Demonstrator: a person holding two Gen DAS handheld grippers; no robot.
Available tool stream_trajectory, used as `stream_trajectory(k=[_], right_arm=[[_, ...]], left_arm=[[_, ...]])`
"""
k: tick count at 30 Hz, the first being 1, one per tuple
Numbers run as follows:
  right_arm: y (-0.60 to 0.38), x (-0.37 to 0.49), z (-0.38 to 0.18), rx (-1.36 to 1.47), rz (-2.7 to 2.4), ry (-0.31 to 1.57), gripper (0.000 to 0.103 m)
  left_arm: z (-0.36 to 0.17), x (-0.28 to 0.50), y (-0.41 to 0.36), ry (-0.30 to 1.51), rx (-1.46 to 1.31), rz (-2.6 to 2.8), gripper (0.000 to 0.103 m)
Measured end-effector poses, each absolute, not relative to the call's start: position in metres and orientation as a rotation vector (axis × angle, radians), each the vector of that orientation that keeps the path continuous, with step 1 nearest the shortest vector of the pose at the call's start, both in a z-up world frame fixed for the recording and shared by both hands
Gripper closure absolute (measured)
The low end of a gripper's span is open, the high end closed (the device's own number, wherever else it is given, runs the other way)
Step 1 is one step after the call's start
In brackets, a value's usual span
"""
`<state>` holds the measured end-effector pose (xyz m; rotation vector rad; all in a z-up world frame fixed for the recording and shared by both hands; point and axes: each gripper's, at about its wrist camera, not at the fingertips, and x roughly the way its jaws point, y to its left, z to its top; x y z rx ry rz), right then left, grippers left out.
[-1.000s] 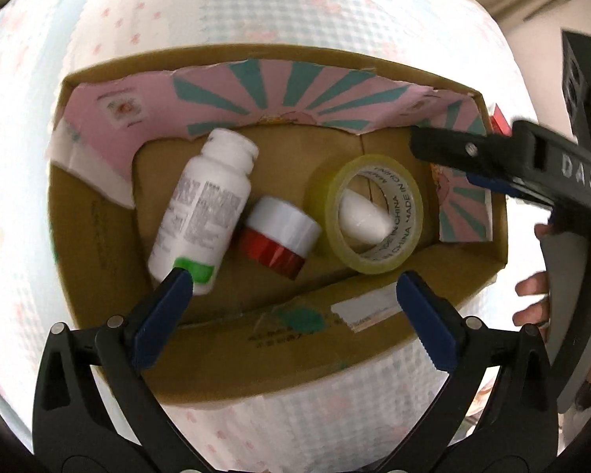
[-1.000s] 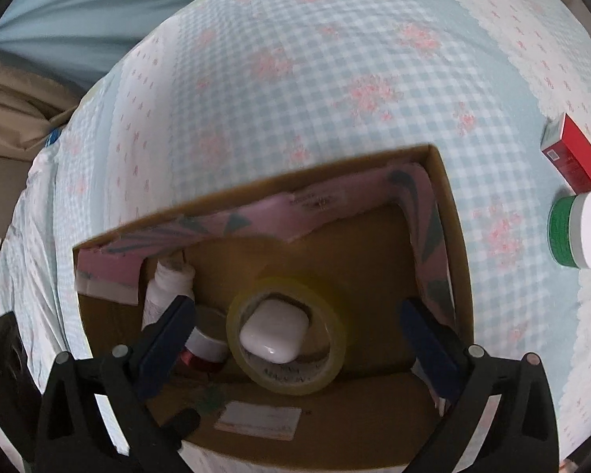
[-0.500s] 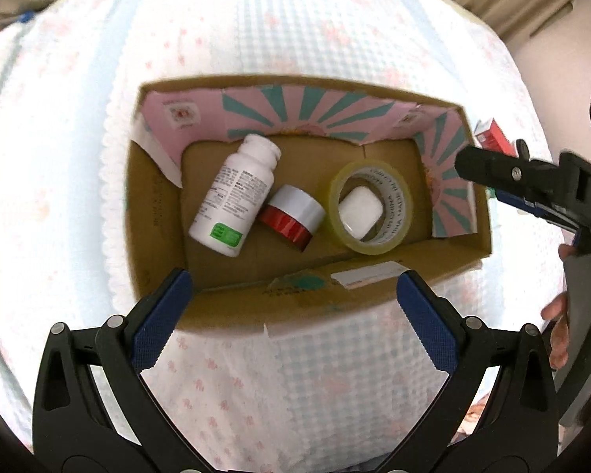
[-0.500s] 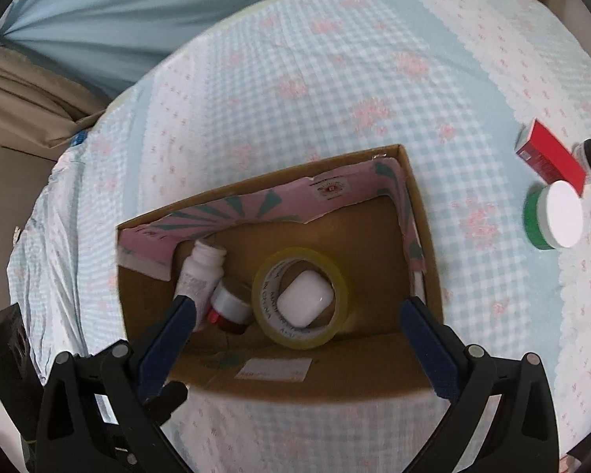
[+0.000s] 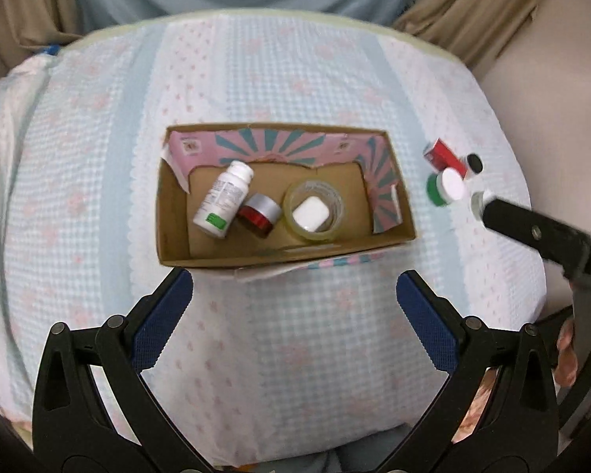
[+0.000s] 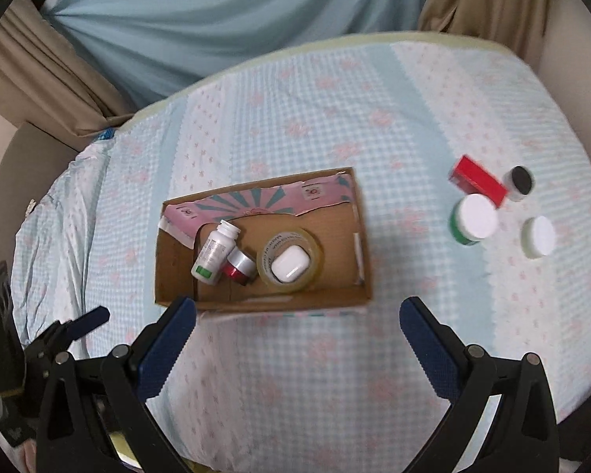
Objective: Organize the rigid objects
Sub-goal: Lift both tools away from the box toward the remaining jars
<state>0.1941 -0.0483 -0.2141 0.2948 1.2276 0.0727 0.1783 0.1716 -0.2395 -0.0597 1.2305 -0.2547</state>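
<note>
An open cardboard box (image 5: 169, 232) (image 6: 364, 252) sits on the checked cloth. In it lie a white pill bottle (image 5: 223, 204) (image 6: 215, 251), a red jar with a silver lid (image 5: 261, 215) (image 6: 240, 266) and a tape roll (image 5: 314, 197) (image 6: 271, 244) with a white earbud case (image 5: 310, 215) (image 6: 290, 262) inside it. To the right of the box stand a red carton (image 6: 477, 180), a green jar (image 6: 472, 220), a black-lidded jar (image 6: 518, 182) and a white-lidded jar (image 6: 538, 235). My left gripper (image 5: 293, 307) and right gripper (image 6: 297, 333) are open and empty, held high in front of the box.
The cloth-covered table (image 6: 295, 374) drops off at its near and right edges. Blue and tan curtains (image 6: 216, 19) hang behind it. The right gripper's arm (image 5: 539, 236) reaches across the right side of the left wrist view, partly hiding the white-lidded jar.
Both grippers have pulled up and back from the box, so it looks smaller and the loose jars and carton on the right have come into view. Box contents unchanged.
</note>
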Motion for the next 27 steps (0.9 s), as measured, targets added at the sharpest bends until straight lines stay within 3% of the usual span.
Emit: stream_trajectory(k=[15, 27], right_arm=[[-0.188, 0.095, -0.141, 0.240, -0.081, 1.044, 0.000], [-0.360, 0.088, -0.167, 0.113, -0.025, 1.043, 0.000]], left_arm=[[-0.146, 0.122, 0.048, 0.957, 0.058, -0.274, 0.000], [-0.175, 0.104, -0.113, 0.927, 0.000, -0.182, 0.000]])
